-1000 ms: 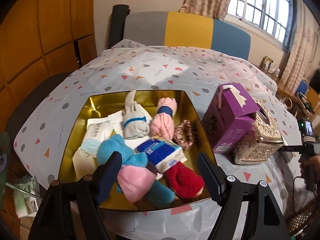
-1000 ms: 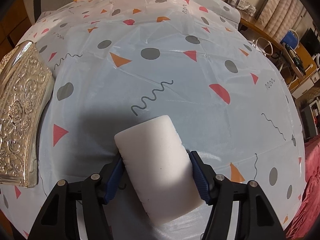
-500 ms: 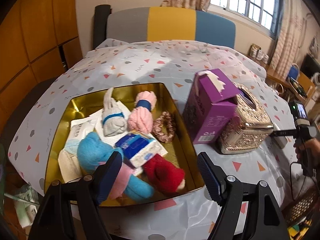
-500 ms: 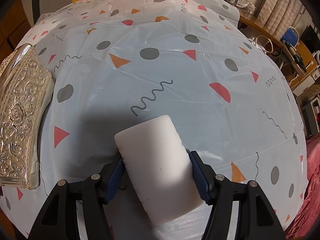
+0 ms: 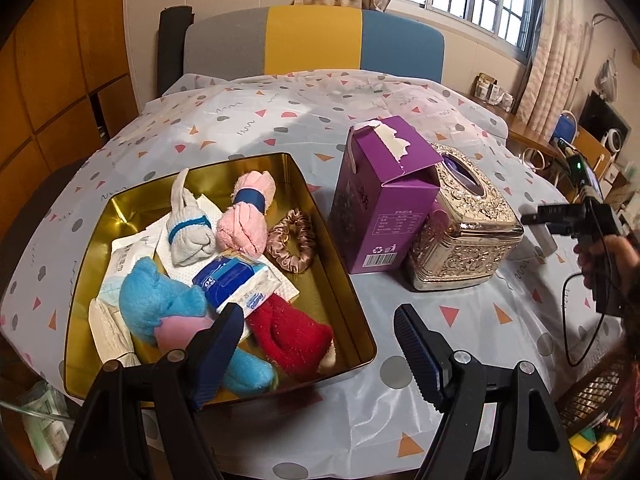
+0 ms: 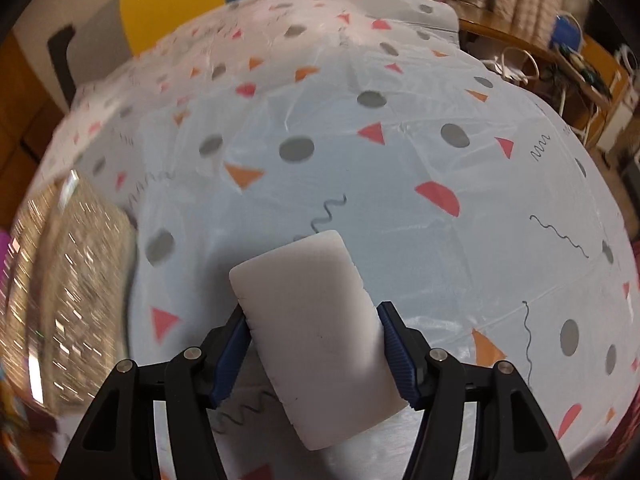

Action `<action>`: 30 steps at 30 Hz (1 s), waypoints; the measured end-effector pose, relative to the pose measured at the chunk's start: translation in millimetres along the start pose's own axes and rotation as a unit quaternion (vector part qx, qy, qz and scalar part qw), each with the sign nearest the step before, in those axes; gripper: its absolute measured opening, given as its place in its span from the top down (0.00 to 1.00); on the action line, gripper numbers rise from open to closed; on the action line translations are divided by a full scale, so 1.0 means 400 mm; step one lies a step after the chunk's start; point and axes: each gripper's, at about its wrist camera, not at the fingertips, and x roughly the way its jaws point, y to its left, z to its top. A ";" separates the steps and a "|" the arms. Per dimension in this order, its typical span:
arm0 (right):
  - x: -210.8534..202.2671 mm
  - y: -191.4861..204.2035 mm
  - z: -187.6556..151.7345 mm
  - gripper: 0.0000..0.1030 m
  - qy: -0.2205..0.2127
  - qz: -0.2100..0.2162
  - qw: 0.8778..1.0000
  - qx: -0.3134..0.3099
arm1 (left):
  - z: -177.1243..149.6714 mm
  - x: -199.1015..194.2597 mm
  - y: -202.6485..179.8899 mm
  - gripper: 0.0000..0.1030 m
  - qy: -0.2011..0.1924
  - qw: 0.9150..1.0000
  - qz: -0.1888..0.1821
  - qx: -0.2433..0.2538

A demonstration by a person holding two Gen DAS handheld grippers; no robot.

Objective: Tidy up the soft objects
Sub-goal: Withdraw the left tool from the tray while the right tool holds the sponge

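The right gripper (image 6: 314,354) is clamped on a white rectangular foam sponge block (image 6: 316,332), its two blue ribbed pads (image 6: 394,354) pressed against the block's long sides; the block juts forward past the fingertips and also runs back between the fingers toward the camera, tilted slightly to the left, above the pale plastic tablecloth printed with grey dots and orange and red triangles (image 6: 400,184). To the left of the block, blurred, stands the ornate gold embossed tissue box (image 6: 64,280). The left gripper (image 5: 316,354) is spread wide with nothing between its pads, hovering over the near right corner of the shallow gold rectangular metal tin (image 5: 340,264). Inside that tin lie a blue plush toy (image 5: 160,300), a red fuzzy sock (image 5: 292,338), a blue-and-white tissue pack (image 5: 240,280), a pink rolled towel with a blue band (image 5: 246,220), a grey rolled cloth with a blue band (image 5: 188,232) and a bronze satin scrunchie (image 5: 292,244). Just right of the tin stands a purple cardboard carton with a torn top flap (image 5: 380,200), and the gold tissue box (image 5: 464,232) is against the carton's right side. Farther right of the tin, beyond the tissue box, the right gripper (image 5: 536,220) shows with the end of the white block (image 5: 542,238) at its tip, held in a hand (image 5: 612,256).
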 end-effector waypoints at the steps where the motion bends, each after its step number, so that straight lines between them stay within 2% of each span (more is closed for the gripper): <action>1: -0.009 0.005 0.007 0.38 -0.004 0.004 1.000 0.003 | 0.000 -0.001 0.005 0.24 -0.001 1.000 -0.001 -0.003; 6: -0.070 0.077 0.063 0.38 -0.030 0.026 0.999 -0.006 | -0.002 -0.012 0.028 0.24 -0.006 1.000 -0.002 -0.017; 15: -0.187 0.282 0.146 0.39 -0.078 0.103 0.990 -0.054 | -0.007 -0.023 0.076 0.24 -0.010 0.999 0.002 -0.041; 24: -0.261 0.528 0.144 0.39 -0.105 0.164 0.973 -0.127 | -0.011 -0.042 0.117 0.22 -0.021 0.998 0.017 -0.059; 30: -0.289 0.719 0.073 0.38 -0.109 0.202 0.950 -0.210 | -0.017 -0.057 0.169 0.22 -0.028 0.996 0.036 -0.081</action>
